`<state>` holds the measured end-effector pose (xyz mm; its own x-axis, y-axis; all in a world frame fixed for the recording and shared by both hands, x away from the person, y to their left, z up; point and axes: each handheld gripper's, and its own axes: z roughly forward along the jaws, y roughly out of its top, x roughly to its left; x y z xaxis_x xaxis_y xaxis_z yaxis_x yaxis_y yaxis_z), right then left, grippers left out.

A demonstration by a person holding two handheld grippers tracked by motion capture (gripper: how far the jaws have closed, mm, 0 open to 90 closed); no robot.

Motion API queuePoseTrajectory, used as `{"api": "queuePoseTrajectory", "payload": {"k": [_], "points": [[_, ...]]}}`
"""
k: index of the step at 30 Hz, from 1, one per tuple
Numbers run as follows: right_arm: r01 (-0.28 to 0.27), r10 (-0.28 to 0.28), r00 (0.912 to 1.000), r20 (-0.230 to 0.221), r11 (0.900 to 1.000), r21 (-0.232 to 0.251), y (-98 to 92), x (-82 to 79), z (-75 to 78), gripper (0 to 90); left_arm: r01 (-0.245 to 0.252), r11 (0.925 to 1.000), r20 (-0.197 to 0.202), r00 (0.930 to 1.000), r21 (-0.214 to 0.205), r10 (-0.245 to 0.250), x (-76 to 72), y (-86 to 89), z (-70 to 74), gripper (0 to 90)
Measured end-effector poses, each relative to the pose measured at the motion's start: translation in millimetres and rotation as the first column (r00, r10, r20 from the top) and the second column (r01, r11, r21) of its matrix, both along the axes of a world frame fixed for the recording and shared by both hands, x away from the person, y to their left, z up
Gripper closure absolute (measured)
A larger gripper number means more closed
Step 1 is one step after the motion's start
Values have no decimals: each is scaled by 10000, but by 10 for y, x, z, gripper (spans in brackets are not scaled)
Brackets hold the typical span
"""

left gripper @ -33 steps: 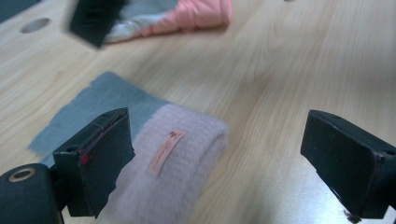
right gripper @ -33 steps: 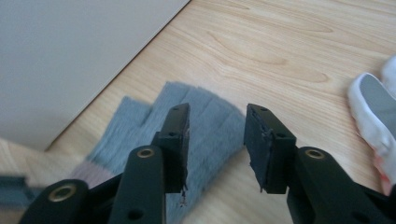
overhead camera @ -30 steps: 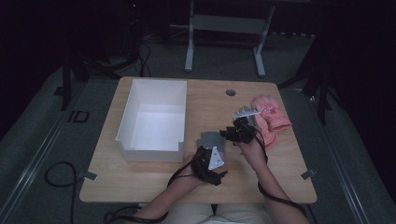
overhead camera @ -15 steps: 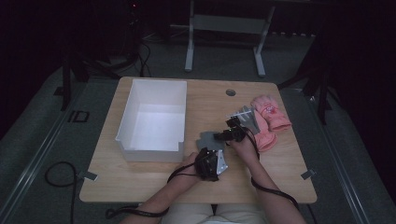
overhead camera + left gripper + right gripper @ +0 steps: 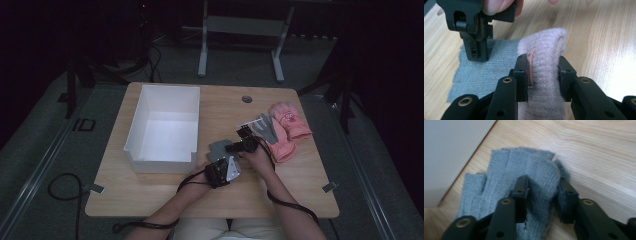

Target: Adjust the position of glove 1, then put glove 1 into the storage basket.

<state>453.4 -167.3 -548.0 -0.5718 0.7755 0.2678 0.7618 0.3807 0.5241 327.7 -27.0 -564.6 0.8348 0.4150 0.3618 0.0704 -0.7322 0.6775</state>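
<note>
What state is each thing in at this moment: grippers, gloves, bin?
Left gripper: shut on a raised fold of the grey glove.
Right gripper: shut on the same grey glove, lifting a fold.
Grey glove: mostly flat on the table, pinched up in two places.
White bin: upright, empty.
Pink gloves: lying loose on the table, ungripped.

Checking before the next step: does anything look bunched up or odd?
Yes. The grey glove isn't flat: both the right tool and the left tool pinch raised folds of it beside the white bin.
</note>
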Motion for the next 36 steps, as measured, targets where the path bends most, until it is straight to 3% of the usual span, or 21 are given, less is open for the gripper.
{"api": "queuePoseTrajectory", "payload": {"k": [6,8,12,15,25,30,36], "points": [[-71,64,9999,157,9988,478,-23,-58,41,748,-224,9997,-400,9989,98,228,-16,5,77,694],[-80,66,9998,199,9976,683,-49,-92,85,750,-157,9996,-455,9988,254,168,-24,-7,113,694],[-155,109,9987,503,9957,914,-124,-172,239,753,-57,9999,-360,9993,163,63,-52,-35,201,696],[-189,101,9954,957,9956,915,-192,-251,416,753,76,9999,-259,9996,69,-75,-76,-60,318,697],[-315,97,9865,1635,9909,1311,-326,-358,795,754,602,9982,159,9981,27,-602,-128,-52,796,697],[-322,19,9814,1922,9875,1544,-326,-380,1005,755,840,9964,162,9963,120,-841,-95,32,1069,699],[-437,47,9751,2219,9842,1713,-236,-384,1219,755,1199,9922,183,9925,345,-1206,-43,197,1289,700]]}}
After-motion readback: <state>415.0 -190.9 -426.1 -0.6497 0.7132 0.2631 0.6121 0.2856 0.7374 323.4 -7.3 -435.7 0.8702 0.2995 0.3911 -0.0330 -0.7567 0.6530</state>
